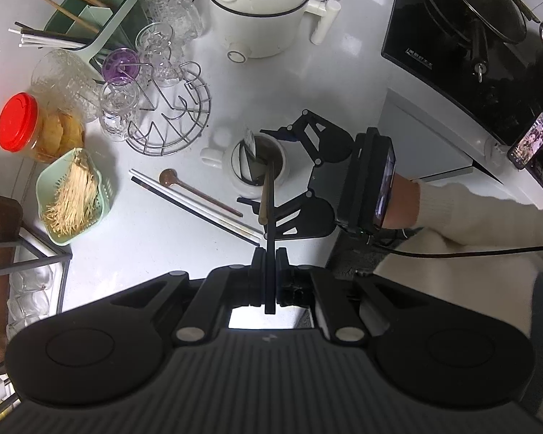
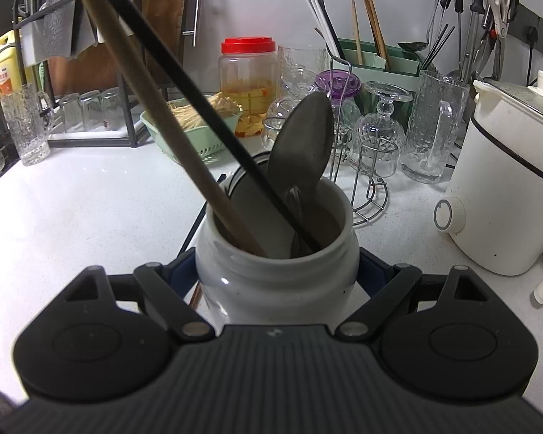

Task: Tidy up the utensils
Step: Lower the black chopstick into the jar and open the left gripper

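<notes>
While fingers [image 2: 276, 282] clamp jar [image 2: 276, 289] — counter [image 1: 307, 72] crowded

Lighting even and fairly bright from overhead. White countertop [image 1: 144, 238] shows soft glare; shadows faint. Red flare at the left edge of the left-wrist view. Strong fisheye bending and dark corners in both views. Focus acceptable.

The left gripper [image 1: 270, 264] is pointed straight down with jaws pinched together, while the right gripper [image 1: 268, 170] is held part-spread by a sleeved hand [image 1: 402, 202].
</notes>
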The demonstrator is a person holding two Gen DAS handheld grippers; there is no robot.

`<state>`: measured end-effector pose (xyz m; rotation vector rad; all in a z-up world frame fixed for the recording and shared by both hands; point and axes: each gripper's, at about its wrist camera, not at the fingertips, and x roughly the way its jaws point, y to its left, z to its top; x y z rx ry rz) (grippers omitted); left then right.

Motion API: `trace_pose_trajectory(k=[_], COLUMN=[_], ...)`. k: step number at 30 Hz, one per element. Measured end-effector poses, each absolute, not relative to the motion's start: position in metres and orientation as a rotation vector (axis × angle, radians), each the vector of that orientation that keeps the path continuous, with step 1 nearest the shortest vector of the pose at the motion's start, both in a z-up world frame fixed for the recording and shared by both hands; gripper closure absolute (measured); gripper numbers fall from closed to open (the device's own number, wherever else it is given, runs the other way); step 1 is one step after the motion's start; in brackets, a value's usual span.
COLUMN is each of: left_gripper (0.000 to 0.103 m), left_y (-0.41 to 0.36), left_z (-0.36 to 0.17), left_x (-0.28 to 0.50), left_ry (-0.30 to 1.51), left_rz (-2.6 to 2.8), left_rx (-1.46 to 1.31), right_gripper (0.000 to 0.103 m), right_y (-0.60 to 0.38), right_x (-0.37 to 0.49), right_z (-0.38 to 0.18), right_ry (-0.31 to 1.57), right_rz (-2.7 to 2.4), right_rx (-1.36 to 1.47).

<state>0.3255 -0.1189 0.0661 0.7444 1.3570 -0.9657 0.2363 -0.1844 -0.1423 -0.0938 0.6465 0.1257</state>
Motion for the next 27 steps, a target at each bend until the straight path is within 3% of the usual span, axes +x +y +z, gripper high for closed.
trace_pose_trajectory(k=[27], left_gripper=[0.097], left_y=[-0.162], left_z=[0.007], left_x=[0.334], left_ry=[1.389], left_rz=[-0.961], left_rx=[0.818], right_gripper=[0.012], right_y=[-0.182], right_x=[0.241], right_z=[-0.143], right_ry=[0.642], right_rz=[0.126], right_rx=[-0.095])
